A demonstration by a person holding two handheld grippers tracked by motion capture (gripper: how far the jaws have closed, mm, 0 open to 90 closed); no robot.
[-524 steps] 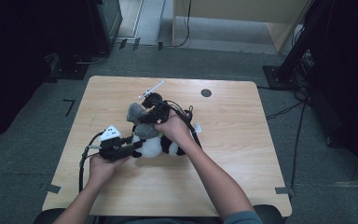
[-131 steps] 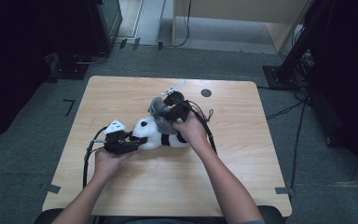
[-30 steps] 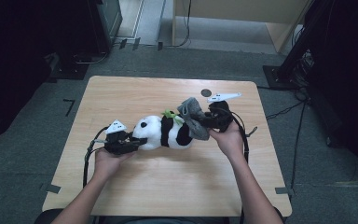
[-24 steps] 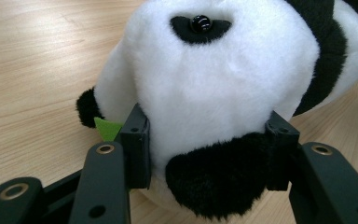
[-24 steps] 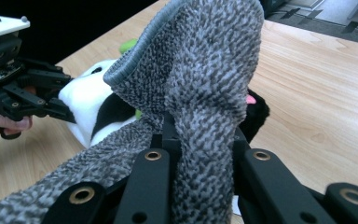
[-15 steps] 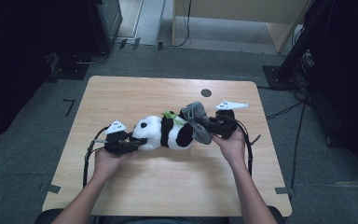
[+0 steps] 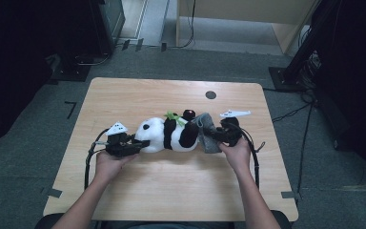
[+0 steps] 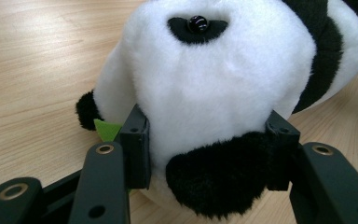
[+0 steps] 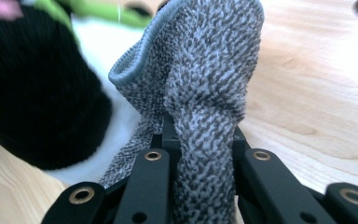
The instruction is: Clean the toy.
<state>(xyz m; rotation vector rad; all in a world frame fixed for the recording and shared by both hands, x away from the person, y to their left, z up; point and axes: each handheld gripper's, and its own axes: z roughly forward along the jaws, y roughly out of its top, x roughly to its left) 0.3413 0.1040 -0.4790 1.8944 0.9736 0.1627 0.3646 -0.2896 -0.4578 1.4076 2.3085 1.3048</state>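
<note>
Panda plush (image 7: 167,135) lying on table (image 7: 138,95), head clamped by left gripper (image 7: 138,143), right gripper (image 7: 209,137) pinching grey cloth (image 7: 208,136)

light wooden table (image 7: 138,191), rounded corners, standing on grey floor (image 7: 324,157). dark round hole (image 7: 210,94) near far edge. panda plush (image 7: 169,133) lying on its side mid-table, grey cloth (image 7: 208,136) touching its right end, partly on tabletop.
</note>
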